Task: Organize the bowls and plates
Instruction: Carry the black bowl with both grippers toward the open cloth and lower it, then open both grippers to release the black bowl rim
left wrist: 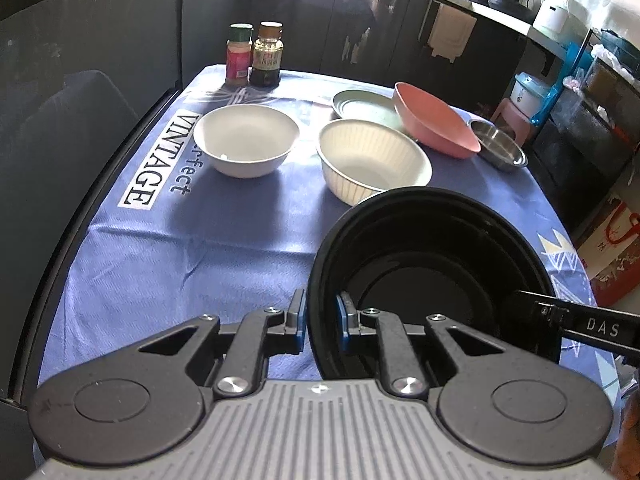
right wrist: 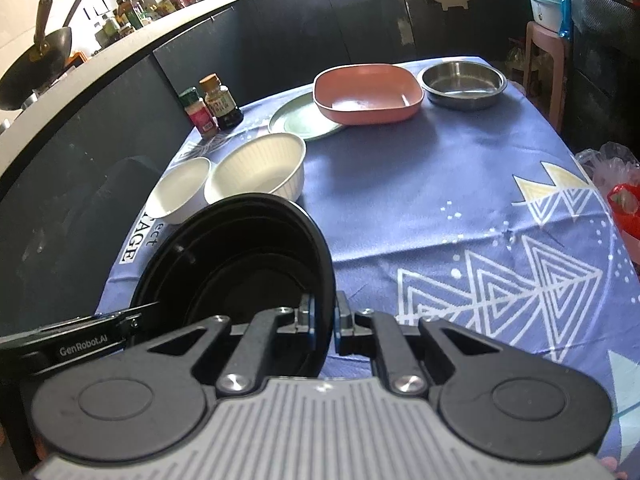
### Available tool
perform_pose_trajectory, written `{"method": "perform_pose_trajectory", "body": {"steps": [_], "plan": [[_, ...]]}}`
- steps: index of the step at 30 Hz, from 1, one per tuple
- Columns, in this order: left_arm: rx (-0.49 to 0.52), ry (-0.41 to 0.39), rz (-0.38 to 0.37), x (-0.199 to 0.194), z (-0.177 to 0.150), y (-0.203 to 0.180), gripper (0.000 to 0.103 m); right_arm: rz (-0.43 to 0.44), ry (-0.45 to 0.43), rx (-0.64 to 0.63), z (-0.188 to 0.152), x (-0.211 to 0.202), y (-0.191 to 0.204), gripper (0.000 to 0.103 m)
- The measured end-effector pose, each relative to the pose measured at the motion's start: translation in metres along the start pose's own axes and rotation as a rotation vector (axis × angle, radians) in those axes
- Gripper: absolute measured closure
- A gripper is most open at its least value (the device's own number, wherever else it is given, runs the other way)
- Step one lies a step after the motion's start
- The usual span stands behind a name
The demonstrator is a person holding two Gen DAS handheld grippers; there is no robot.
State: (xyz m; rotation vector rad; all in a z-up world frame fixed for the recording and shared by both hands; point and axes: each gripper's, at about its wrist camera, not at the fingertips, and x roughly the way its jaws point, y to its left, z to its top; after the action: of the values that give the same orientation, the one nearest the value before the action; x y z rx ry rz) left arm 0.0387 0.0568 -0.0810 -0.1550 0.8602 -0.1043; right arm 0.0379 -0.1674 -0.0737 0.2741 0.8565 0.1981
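A black bowl (left wrist: 432, 256) is held between both grippers above the blue tablecloth. My left gripper (left wrist: 322, 320) is shut on its left rim. My right gripper (right wrist: 324, 318) is shut on its right rim; the bowl also shows in the right wrist view (right wrist: 240, 256). Beyond it stand a ribbed cream bowl (left wrist: 372, 160), a plain white bowl (left wrist: 248, 144), a pale green plate (left wrist: 360, 106), a pink square dish (left wrist: 434, 126) leaning on the plate, and a steel bowl (left wrist: 498, 144).
Two spice bottles (left wrist: 254, 56) stand at the table's far edge. The blue cloth (right wrist: 460, 200) covers the table. Dark cabinets run along the left and back. A pink stool (right wrist: 544, 64) and shelves stand to the right.
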Motion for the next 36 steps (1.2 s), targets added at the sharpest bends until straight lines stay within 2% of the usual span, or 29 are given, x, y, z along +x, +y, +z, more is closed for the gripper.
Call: {"method": "perform_pose_trajectory", "body": {"steps": [30, 31, 33, 35, 36], "plan": [[-0.017, 0.055, 0.001, 0.019, -0.008, 0.005, 0.086, -0.015, 0.064, 0.01, -0.006, 0.019, -0.005, 0.062], [-0.022, 0.056, -0.001, 0.018, -0.007, 0.006, 0.085, -0.015, 0.063, 0.012, -0.006, 0.019, -0.005, 0.062], [-0.035, 0.057, 0.001, 0.017, -0.007, 0.008, 0.077, -0.018, 0.063, 0.016, -0.005, 0.019, -0.006, 0.06], [-0.056, 0.058, 0.001, 0.016, -0.005, 0.011, 0.055, -0.021, 0.06, 0.017, -0.005, 0.017, -0.006, 0.06], [-0.064, 0.052, 0.003, 0.014, -0.004, 0.013, 0.052, -0.021, 0.06, 0.019, -0.004, 0.017, -0.007, 0.059]]}}
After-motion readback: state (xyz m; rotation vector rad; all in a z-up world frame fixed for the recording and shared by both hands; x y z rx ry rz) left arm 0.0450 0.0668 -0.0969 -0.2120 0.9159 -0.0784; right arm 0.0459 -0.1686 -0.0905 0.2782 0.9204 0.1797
